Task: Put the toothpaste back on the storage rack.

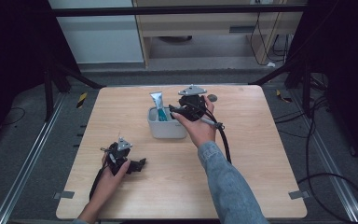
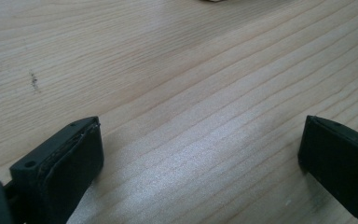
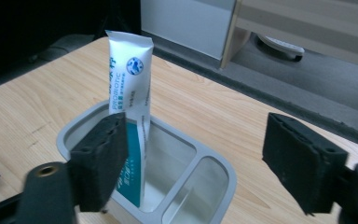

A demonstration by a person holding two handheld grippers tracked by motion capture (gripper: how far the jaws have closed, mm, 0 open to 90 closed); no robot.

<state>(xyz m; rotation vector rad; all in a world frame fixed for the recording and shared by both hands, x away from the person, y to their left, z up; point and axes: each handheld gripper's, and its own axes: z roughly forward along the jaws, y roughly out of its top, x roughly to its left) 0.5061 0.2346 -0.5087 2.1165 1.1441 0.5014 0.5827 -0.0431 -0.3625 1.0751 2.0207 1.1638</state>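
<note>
A white and teal toothpaste tube stands upright in the left compartment of a grey two-part holder near the table's middle. My right gripper hovers just right of the tube, over the holder, open, with nothing between its jaws. Near the front left, my left gripper rests low over bare wood, open and empty.
A small dark round object lies on the wooden table behind the right hand. The right gripper's black cable trails toward the front. The holder's right compartment holds nothing.
</note>
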